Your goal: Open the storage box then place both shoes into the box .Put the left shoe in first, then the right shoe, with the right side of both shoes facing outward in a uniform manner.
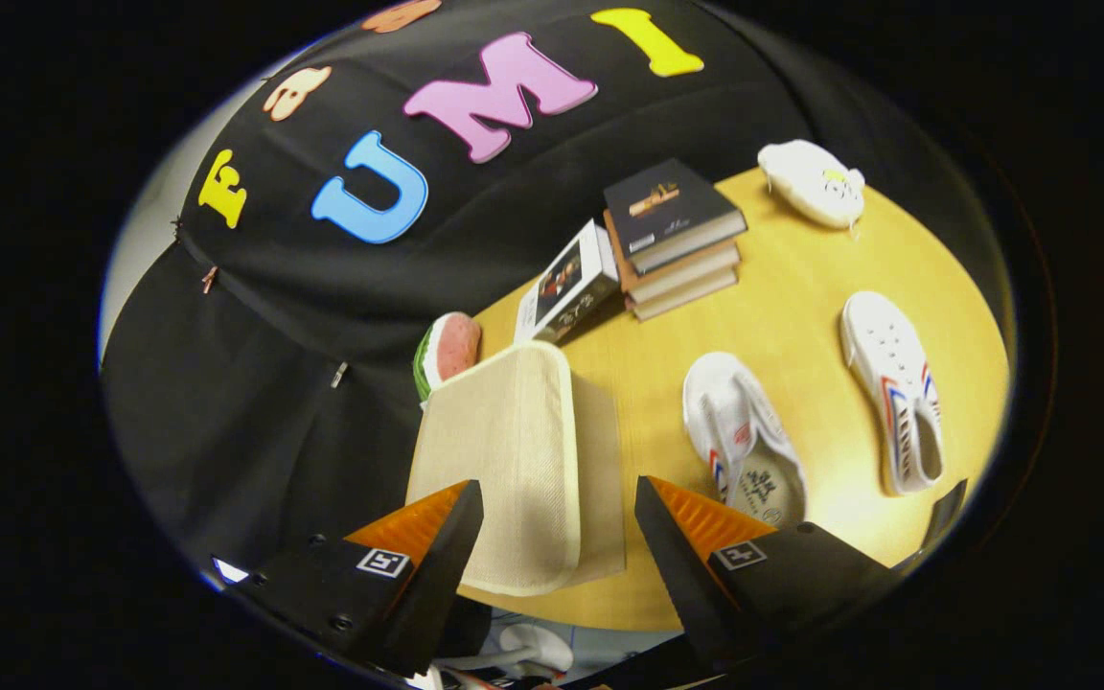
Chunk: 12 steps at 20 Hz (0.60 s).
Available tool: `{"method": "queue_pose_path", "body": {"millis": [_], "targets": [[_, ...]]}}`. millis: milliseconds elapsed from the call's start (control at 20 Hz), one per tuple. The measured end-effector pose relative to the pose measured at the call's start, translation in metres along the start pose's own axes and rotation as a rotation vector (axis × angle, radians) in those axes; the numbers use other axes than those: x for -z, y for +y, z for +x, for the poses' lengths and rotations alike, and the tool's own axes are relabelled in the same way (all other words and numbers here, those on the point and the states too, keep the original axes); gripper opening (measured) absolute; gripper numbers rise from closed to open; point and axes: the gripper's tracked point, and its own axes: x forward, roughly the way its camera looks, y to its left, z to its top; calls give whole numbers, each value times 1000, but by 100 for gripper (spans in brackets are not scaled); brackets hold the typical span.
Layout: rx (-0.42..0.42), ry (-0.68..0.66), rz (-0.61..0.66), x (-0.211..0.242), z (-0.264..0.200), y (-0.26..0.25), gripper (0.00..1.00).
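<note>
Gripper [559, 503] fingers spread wide, holding nothing, over beige fabric storage box [514, 460] at frame centre, two white canvas shoes [744, 441] [892, 393] lying right on yellow wooden table [801, 287].

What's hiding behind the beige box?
A watermelon slice toy peeks out behind the storage box; its lower part is covered. The open tool straddles the box's near end.

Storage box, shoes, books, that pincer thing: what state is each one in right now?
Storage box: lid shut, standing on the table.
Tool: fingers open, either side of the box's near edge, gripping nothing.
Nearer shoe: outside the box, tipped on its side.
Farther shoe: outside the box, lying on the table.
Books: stacked, closed.
</note>
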Motion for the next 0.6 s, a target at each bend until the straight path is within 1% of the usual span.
{"method": "queue_pose_path", "body": {"millis": [200, 450, 500, 550, 600], "targets": [[-57, 172, 92, 34, 32, -6, 98], [-135, 262, 144, 46, 51, 1, 96], [-154, 270, 160, 44, 53, 6, 90], [-171, 285, 175, 45, 54, 8, 77], [-169, 292, 186, 46, 56, 6, 71]]}}
